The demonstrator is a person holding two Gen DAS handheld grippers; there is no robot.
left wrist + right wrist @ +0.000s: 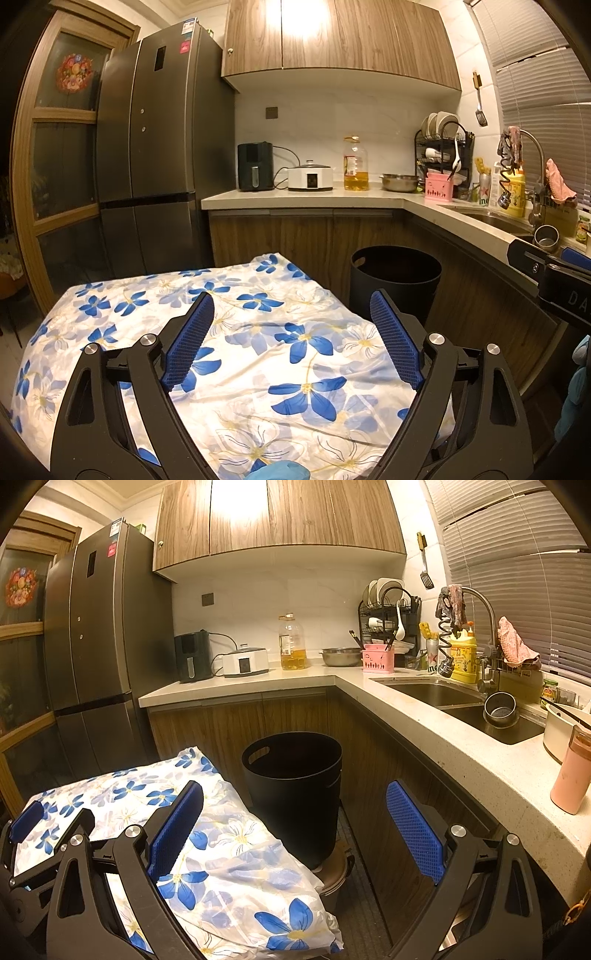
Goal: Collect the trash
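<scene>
Black bin (293,794): stood past the flowered cloth's (258,332) far corner.
Grippers (291,314) (295,812): ours gaped — holding nothing.
Trash: none seen — stage unclear.

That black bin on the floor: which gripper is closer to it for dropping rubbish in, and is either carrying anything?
The right gripper, probably: the black bin sits straight ahead between its open fingers. The left gripper hangs over the flowered cloth. Both are empty.

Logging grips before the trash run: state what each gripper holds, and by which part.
Nothing is held. The left gripper hangs open over the floral cloth; the right gripper is open too, jaws apart, facing the black bin.
</scene>
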